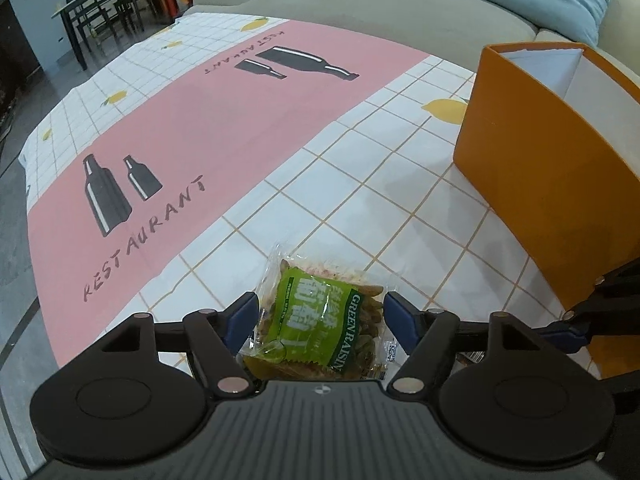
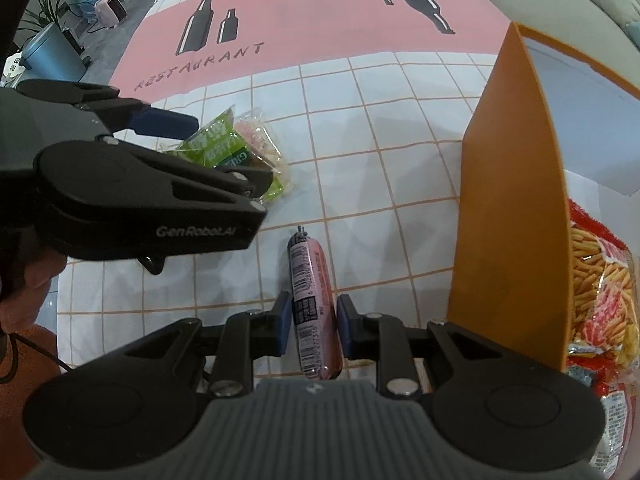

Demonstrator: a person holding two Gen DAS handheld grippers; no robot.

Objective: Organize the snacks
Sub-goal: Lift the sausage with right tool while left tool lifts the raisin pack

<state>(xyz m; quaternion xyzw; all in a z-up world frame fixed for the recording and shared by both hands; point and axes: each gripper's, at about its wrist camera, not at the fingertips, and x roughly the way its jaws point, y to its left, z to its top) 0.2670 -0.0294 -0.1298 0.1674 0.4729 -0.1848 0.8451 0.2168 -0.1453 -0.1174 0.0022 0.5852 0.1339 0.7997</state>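
At the bottom centre of the left wrist view, the left claw (image 1: 320, 316) stands spread, its blue-padded fingers (image 1: 242, 314) on either side of a clear plastic packet of green raisins with a bright green label (image 1: 320, 320); the pads sit just beside the packet's edges, and I cannot tell whether they touch it. The packet lies flat on the desk, which is covered by a white grid-patterned cloth with a pink band printed with black bottles (image 1: 224, 128). At the right of that frame stands an orange cardboard box with a white inside (image 1: 552, 168). In the right wrist view, the right claw (image 2: 310, 326) is spread at the bottom centre around a pink plastic-wrapped sausage stick (image 2: 314, 304) lying on the cloth, with slim gaps visible between pads and wrapper. At the right edge of that frame, a red bag of yellow stick snacks (image 2: 600, 292) sits inside the orange box.
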